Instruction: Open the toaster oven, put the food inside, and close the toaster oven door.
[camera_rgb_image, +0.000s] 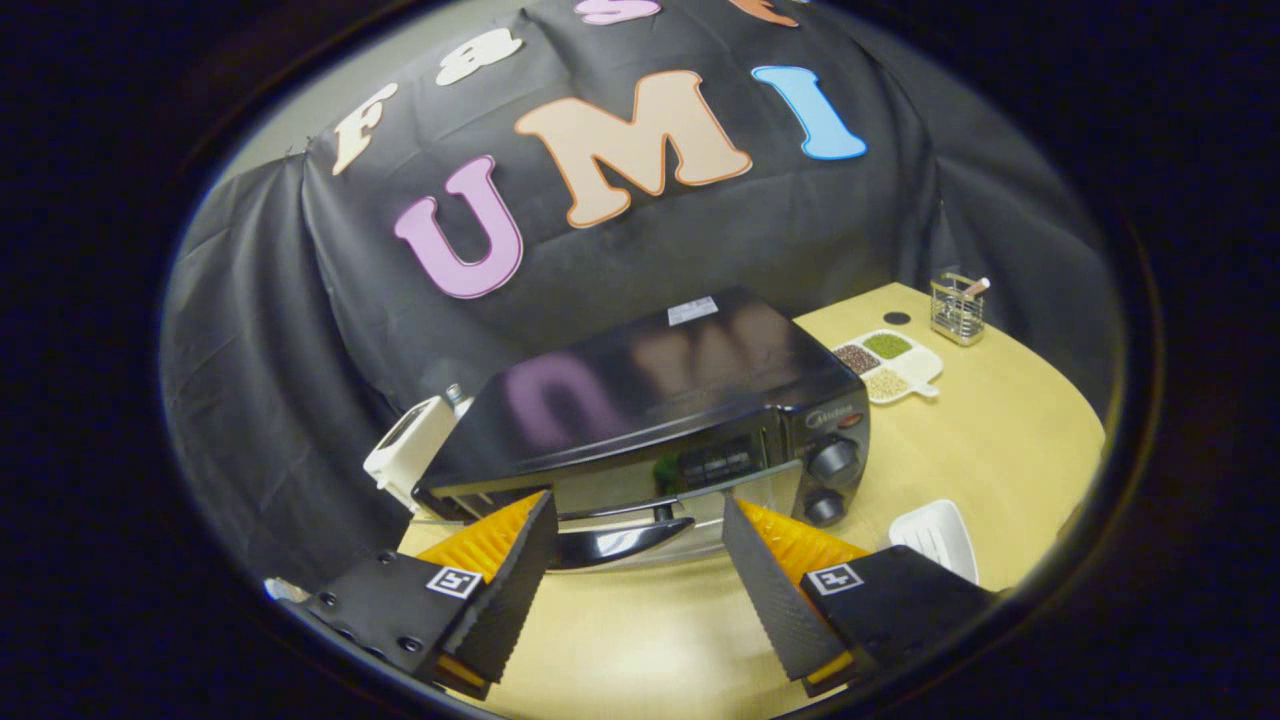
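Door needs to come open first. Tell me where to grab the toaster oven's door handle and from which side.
Grip the black door handle at its middle, coming straight in from the front of the toaster oven. It is a curved horizontal bar standing off the glass door, so one finger could go above and one below. The gripper is open, its fingers either side of the handle.

Fisheye cam on tool (636, 515), tilted down (close) at toaster oven (650, 410) front.
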